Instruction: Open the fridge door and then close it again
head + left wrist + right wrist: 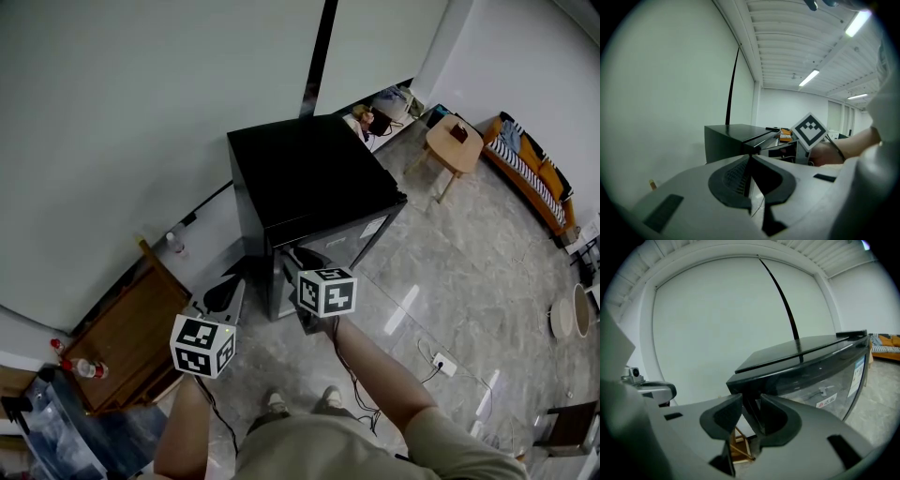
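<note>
Right gripper view: right gripper (751,412) jaws pinching free edge of fridge door (820,383). Door looks barely ajar, opening at early stage. Left gripper (750,164) jaws pressed together, empty. Full swing and closing left.

We see a plain white wall (122,122) meeting a glossy grey tiled floor (469,272). A small round wooden table (455,145) and an orange-cushioned sofa (536,176) stand at far right; ceiling strip lights (809,78) glow overhead.

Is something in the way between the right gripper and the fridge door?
No, nothing visible is. The right gripper is at the door, with the door's side edge between its jaws, and they look closed on it.
</note>
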A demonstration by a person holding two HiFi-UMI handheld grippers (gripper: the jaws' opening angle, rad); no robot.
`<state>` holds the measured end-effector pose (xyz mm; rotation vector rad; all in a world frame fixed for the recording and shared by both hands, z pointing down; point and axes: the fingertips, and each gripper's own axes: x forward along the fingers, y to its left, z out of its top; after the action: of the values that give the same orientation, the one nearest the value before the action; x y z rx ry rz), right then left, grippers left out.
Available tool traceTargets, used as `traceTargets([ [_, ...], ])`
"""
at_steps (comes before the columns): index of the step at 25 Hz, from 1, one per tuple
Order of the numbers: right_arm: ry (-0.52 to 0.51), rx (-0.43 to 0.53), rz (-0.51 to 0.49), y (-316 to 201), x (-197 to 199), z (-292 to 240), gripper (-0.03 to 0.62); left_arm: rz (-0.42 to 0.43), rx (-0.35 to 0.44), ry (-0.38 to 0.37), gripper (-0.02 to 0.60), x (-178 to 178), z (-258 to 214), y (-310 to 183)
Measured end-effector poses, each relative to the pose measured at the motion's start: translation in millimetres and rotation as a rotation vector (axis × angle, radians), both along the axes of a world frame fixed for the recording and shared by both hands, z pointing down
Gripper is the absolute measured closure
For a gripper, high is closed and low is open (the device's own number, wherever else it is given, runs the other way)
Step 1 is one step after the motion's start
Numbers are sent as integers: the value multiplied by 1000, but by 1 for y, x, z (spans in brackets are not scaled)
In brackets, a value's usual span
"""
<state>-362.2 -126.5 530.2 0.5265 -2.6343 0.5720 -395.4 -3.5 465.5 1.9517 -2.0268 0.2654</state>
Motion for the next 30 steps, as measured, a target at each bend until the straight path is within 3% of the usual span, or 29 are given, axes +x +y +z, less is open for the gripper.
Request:
traceTargets([
  [9,-124,129,-11,12,35,-90,556,8,83,-58,566,13,-47,8],
  [15,-187,260,-26,30,76,-154,577,42,140,-215,566,40,-93,16],
  [22,-244,368,-11,44,141,-210,585,90,246,-251,566,86,-144,23],
  [26,-255,398,0,46,179,-226,585,107,259,-287,566,109,-156,26],
  [30,-247,453,2,47,211,-232,585,135,288,-268,566,132,-165,21],
])
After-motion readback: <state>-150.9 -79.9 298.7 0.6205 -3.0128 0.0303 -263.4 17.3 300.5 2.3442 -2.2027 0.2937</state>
